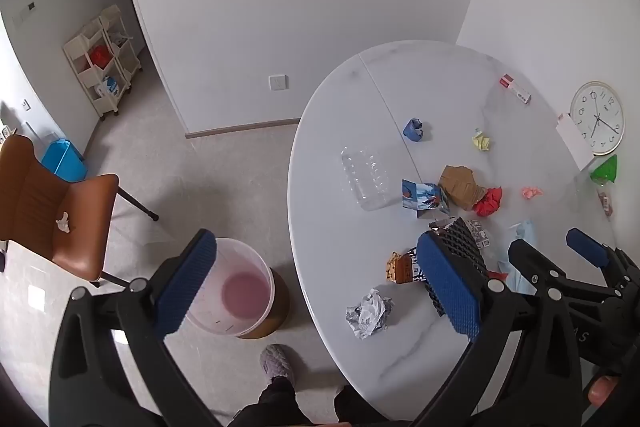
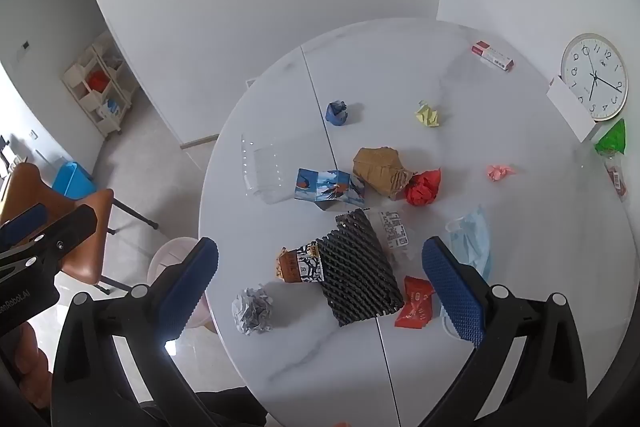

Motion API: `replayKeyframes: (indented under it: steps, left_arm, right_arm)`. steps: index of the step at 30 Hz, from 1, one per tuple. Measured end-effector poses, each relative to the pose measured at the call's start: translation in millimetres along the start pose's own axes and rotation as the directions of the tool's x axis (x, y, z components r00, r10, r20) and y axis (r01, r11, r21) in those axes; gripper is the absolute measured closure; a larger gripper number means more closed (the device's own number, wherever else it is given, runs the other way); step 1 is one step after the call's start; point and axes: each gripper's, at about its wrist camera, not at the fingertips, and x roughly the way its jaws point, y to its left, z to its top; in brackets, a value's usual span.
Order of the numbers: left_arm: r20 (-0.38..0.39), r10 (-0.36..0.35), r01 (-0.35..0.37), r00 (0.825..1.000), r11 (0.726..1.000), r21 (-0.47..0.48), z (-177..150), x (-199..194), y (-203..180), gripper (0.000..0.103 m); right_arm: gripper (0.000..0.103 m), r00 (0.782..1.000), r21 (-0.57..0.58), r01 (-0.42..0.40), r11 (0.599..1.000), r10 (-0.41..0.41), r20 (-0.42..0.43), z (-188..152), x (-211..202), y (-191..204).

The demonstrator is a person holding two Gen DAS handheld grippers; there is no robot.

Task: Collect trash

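Many scraps litter the surface; the bin on the floor beside it appears empty, so collection seems barely begun. Largest to smallest: black mesh sleeve, brown paper, grey wad. Left gripper and right gripper hover, jaws wide, holding nothing.

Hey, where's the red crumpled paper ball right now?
The red paper ball lies near the middle of the white table in the right wrist view, touching the right edge of the crumpled brown paper, with the pink scrap further right.

home dining room | marble table | leather chair | storage cart
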Motion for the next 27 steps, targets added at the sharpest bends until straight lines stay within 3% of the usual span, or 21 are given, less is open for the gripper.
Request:
replayKeyframes:
  steps: [27]
  left_arm:
    - [-0.008,-0.002,0.002,1.0,1.0,-0.002,-2.4,0.0,-6.2,0.007]
  right_arm:
    - [0.002,1.0,0.002,0.009,1.0,-0.009,0.005,-1.0,-0.2,-7.5]
